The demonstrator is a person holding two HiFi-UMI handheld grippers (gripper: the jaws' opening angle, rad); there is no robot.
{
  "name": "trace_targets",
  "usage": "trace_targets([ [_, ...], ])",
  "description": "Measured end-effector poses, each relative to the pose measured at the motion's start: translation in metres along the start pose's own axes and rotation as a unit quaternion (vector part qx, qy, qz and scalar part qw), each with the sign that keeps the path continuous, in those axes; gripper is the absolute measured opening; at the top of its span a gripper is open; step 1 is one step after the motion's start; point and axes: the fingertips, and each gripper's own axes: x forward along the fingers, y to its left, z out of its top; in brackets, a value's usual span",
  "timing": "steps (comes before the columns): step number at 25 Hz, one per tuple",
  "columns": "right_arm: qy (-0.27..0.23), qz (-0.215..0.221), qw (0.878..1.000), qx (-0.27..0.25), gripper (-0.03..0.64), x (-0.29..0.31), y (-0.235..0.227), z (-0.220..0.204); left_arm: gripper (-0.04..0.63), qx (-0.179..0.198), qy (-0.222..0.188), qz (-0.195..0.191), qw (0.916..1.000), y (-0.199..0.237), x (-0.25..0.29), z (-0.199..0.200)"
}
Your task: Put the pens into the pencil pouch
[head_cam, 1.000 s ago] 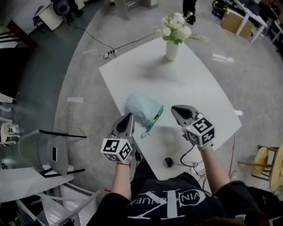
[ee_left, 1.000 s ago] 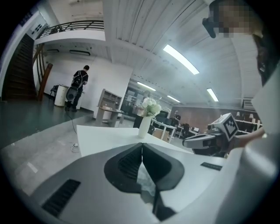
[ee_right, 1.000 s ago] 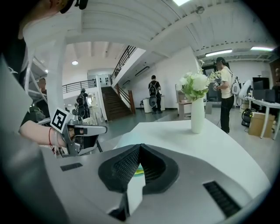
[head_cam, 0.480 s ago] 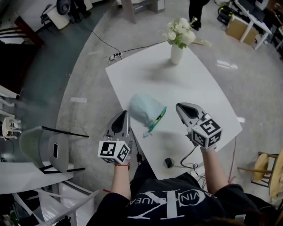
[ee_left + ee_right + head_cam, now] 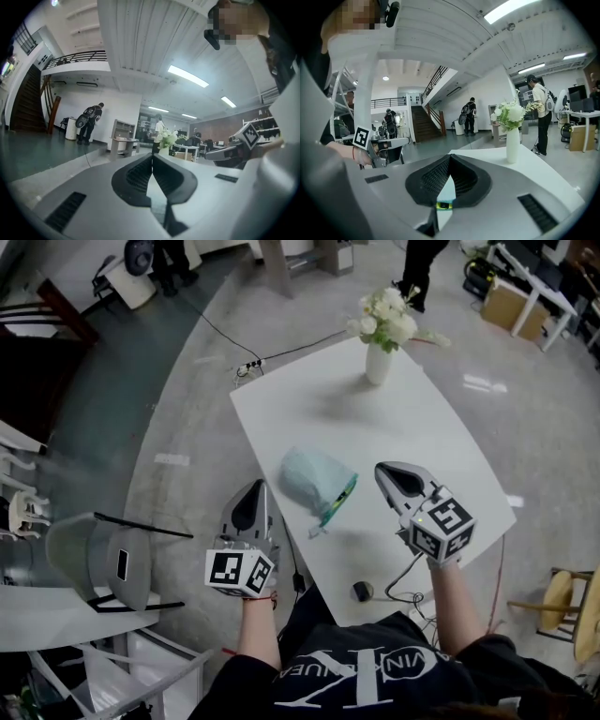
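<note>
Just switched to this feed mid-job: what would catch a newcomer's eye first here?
First, the pale teal pencil pouch lying by the near-left edge of the white table, its green-trimmed mouth turned toward the person. The left gripper and right gripper flank it, both with jaws together and nothing in them. At the table's far end stands a white vase of white flowers.
</note>
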Motion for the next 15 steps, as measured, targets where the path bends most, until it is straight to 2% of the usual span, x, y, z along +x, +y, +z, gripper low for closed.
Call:
trace_targets([
  [6, -0.003, 0.0, 1.0, -0.002, 0.009, 0.003, 0.0, 0.001, 0.005, 0.022, -0.013, 0.019, 0.9995, 0.006, -0.002, 0.009],
  [15, -0.001, -0.011, 1.0, -0.008, 0.009, 0.001, -0.005, -0.001, 0.005, 0.029, -0.018, 0.033, 0.9989, 0.012, -0.003, 0.01],
])
